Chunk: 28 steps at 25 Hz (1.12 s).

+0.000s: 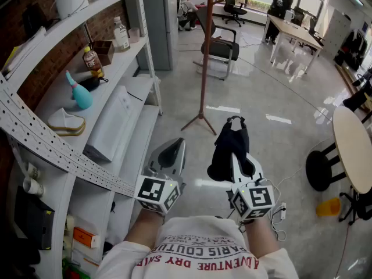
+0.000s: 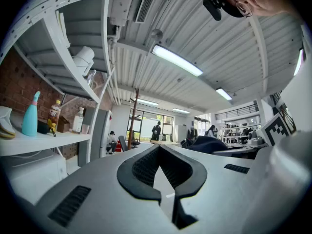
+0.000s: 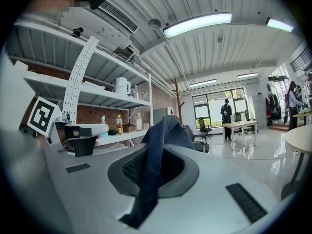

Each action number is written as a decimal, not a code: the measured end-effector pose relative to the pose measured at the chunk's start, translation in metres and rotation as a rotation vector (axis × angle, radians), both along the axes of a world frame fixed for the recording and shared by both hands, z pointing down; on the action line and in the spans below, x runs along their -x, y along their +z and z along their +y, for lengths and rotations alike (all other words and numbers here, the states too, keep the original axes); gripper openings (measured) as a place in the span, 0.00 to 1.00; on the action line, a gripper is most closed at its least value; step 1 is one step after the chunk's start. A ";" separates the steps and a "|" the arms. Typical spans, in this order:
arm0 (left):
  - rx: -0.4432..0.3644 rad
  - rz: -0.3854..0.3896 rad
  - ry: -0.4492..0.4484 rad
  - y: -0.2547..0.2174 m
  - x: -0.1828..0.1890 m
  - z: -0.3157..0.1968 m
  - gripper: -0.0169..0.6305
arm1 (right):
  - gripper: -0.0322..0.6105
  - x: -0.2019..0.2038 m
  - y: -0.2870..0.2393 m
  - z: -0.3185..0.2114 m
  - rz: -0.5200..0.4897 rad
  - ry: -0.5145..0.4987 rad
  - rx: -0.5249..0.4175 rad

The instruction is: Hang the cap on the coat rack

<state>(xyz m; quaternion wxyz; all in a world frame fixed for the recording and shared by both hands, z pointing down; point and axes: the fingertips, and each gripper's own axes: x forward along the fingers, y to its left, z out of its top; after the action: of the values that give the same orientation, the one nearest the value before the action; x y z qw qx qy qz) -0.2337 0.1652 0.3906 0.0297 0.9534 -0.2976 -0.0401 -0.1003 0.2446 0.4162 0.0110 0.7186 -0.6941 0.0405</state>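
Fabric hangs limp in the head view: one dark blue soft cloth cap (image 1: 228, 147) droops from the right gripper (image 1: 235, 156), short of the single tall brown wooden coat rack (image 1: 203, 51). It likely handles light and floppy, best gripped at the band. In the left gripper view, the left gripper (image 2: 158, 149) is pressed together, empty. In the right gripper view, the jaws pinch a fold of the cap.

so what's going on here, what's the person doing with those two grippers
A person stands holding a gripper in each hand. The right gripper is clamped on a dark cap, held level out in front. The left gripper is shut with nothing in it. The coat rack, a brown pole on a tripod foot, stands further ahead on the floor, apart from the cap, so the cap is not yet hung.
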 end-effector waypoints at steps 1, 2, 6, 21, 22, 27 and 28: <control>0.003 -0.002 0.003 0.001 0.000 -0.002 0.04 | 0.09 0.000 0.001 -0.001 -0.002 0.002 0.001; 0.007 -0.003 0.006 0.002 0.000 -0.003 0.04 | 0.09 0.000 0.001 -0.002 -0.004 0.003 0.003; 0.017 -0.013 0.005 0.008 0.002 -0.006 0.04 | 0.09 0.002 0.004 -0.005 -0.010 0.005 0.007; 0.068 -0.011 -0.009 0.021 0.017 -0.029 0.04 | 0.09 0.010 0.012 -0.025 -0.060 0.004 0.044; 0.074 -0.006 -0.016 0.021 0.018 -0.032 0.04 | 0.09 0.010 0.013 -0.027 -0.057 0.001 0.051; 0.087 -0.011 -0.024 0.027 0.014 -0.045 0.04 | 0.09 0.001 0.015 -0.038 -0.056 -0.001 0.065; 0.091 -0.015 -0.026 0.030 0.011 -0.047 0.04 | 0.09 -0.002 0.017 -0.041 -0.059 -0.002 0.068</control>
<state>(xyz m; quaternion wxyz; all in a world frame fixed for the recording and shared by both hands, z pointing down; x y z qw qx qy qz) -0.2452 0.1182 0.4205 0.0705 0.9473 -0.3118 -0.0199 -0.0982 0.2039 0.4328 0.0149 0.7157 -0.6930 0.0850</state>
